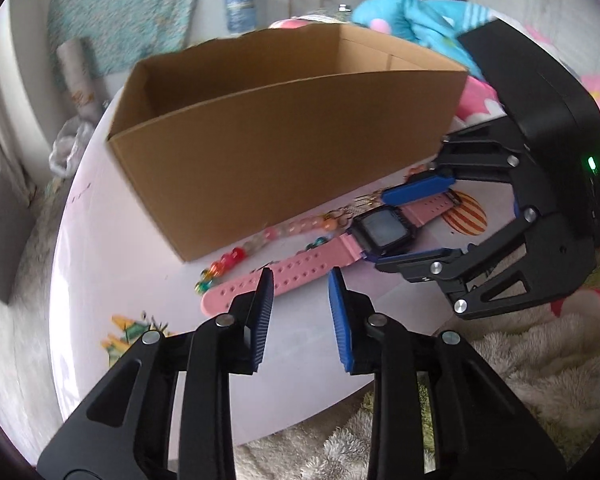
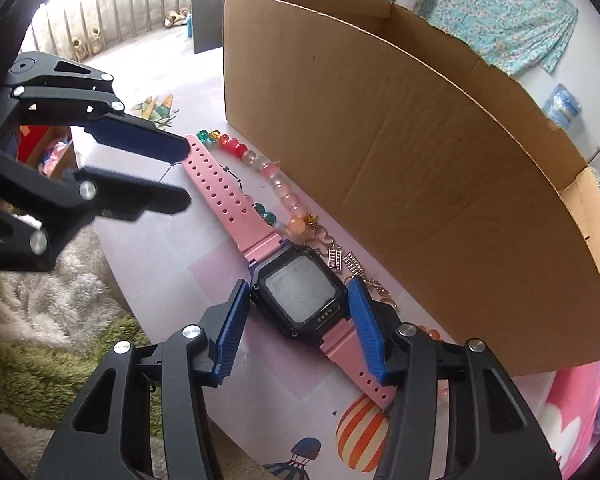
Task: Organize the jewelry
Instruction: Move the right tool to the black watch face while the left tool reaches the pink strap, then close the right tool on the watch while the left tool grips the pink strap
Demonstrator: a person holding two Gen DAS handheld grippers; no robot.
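A pink watch with a black square face lies flat on the white table, along the front of an open cardboard box. My right gripper points down over it, and its blue pads touch both sides of the watch case. In the left wrist view the right gripper straddles the watch face. My left gripper hovers by the strap's free end with a clear gap between its pads and nothing in it. A bead bracelet with gold charms lies between watch and box.
The cardboard box stands tall just behind the jewelry, with its top open. The round table has printed balloons and a curved front edge. A fluffy rug lies below it. Soft toys and bedding are behind the box.
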